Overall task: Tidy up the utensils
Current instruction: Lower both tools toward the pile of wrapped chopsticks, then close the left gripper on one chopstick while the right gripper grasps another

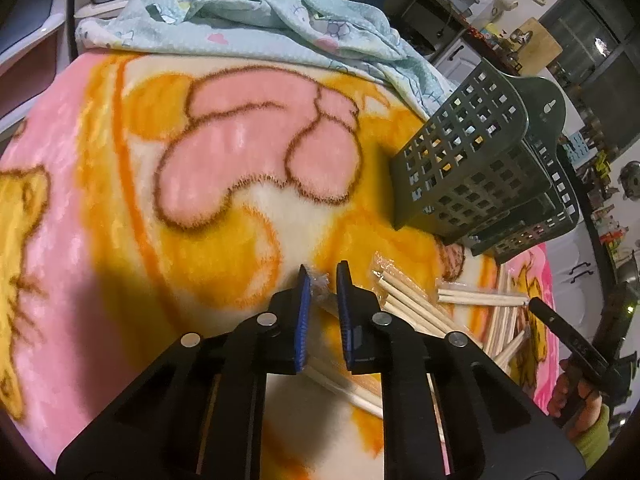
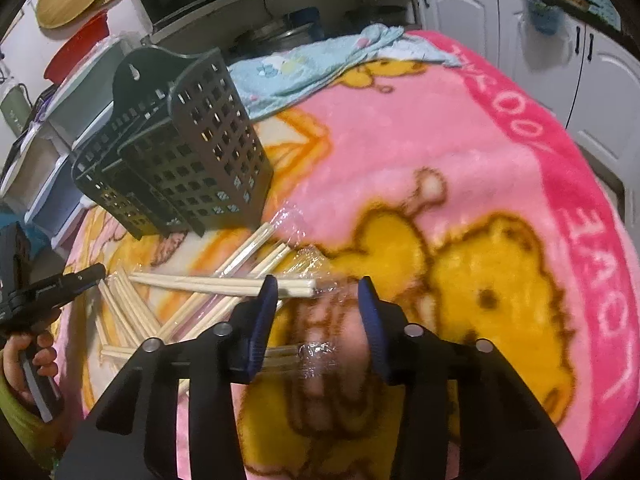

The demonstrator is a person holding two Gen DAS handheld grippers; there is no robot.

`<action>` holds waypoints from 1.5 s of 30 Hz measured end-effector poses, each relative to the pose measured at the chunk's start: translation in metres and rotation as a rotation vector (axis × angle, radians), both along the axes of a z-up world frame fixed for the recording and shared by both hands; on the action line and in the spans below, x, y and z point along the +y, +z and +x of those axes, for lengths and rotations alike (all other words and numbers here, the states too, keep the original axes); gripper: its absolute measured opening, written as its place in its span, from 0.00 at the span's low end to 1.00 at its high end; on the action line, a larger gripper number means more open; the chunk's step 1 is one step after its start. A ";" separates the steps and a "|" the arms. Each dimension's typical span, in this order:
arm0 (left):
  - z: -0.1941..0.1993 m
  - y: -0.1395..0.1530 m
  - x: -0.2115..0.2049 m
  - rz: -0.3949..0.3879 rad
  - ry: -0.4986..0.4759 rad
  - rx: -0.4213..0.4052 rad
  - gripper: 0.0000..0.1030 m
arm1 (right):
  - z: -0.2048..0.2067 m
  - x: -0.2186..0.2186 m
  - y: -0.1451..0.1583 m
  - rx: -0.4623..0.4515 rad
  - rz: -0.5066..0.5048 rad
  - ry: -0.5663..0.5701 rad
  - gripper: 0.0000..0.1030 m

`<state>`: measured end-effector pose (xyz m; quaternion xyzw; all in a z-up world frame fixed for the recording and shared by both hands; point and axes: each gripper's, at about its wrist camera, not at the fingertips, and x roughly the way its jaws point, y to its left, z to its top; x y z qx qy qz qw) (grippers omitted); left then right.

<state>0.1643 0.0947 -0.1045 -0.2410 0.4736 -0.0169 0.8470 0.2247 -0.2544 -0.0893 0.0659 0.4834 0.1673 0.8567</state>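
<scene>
A pink-and-yellow fleece blanket (image 2: pixel 460 152) printed with cartoon bears is covering the whole work surface, its pink border with reversed lettering running down the right edge in the right wrist view. A light blue patterned cloth (image 1: pixel 248 20) is lying bunched along the blanket's far edge. A dark green perforated utensil caddy (image 2: pixel 188 156) is standing upright on the blanket, its compartments stepped one behind another and a keyhole hanging tab rising from the back panel; the compartments that show are holding nothing I can make out. Just in front of the caddy, wrapped wooden chopsticks (image 2: pixel 224 284) are lying scattered and criss-crossed on the blanket, several pairs sheathed in clear plastic film, some touching and overlapping, none inside the caddy. The left gripper (image 1: pixel 322 280) is sitting low over the blanket beside that scatter, its blue-padded jaws drawn to a narrow gap around the crinkled film end of one chopstick pair (image 1: pixel 340 380) whose sticks run back beneath the tool; the pads appear to be pinching the wrapper, though contact on both sides is not fully clear. The right gripper (image 2: pixel 318 286) is hovering with its jaws spread wide apart, nothing between them but blurred film; the wrapped ends of a chopstick pair are lying just at its left pad (image 2: pixel 260 328), and whether they touch I cannot tell. In the left wrist view, the right gripper is showing at the right edge, gripped by a hand (image 1: pixel 576 392) in a green sleeve.
</scene>
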 end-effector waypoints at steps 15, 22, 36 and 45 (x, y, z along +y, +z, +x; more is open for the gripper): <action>-0.003 0.018 -0.002 0.040 -0.016 -0.082 0.05 | -0.004 -0.001 0.009 -0.064 0.056 0.022 0.02; -0.011 0.046 -0.005 0.062 -0.032 -0.168 0.04 | -0.015 -0.003 0.037 -0.153 0.039 0.025 0.01; -0.015 0.108 -0.028 0.084 -0.097 -0.334 0.04 | -0.038 0.019 0.100 -0.313 -0.041 0.096 0.00; -0.019 0.143 -0.039 0.077 -0.133 -0.418 0.03 | -0.043 -0.001 0.104 -0.322 -0.007 0.059 0.00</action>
